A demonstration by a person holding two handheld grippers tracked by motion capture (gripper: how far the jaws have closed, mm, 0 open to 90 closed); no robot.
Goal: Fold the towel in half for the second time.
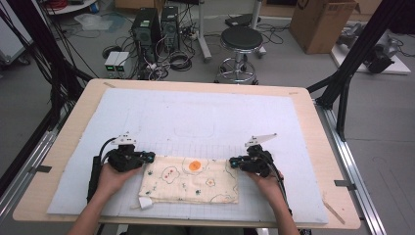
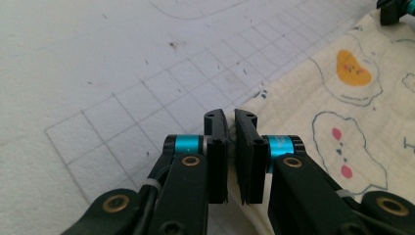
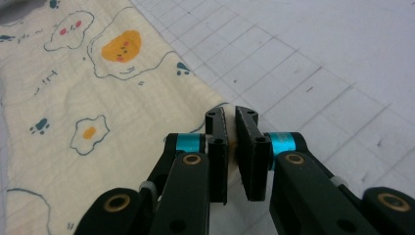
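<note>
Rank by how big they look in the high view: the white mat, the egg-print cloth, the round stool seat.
1. white mat
2. egg-print cloth
3. stool seat, though it stands farther from the camera, so its true size is unsure.

Cloth (image 1: 190,180): we see soft, matt cream fabric, faintly crinkled, printed with eggs.
Mat (image 1: 195,117): we see matt white felt-like sheet, slightly fuzzy, gridded.
Table (image 1: 313,112): pale smooth wood edge.
Left gripper (image 2: 230,122), right gripper (image 3: 231,117): matt black plastic, glossy blue bands, brass rivets.
</note>
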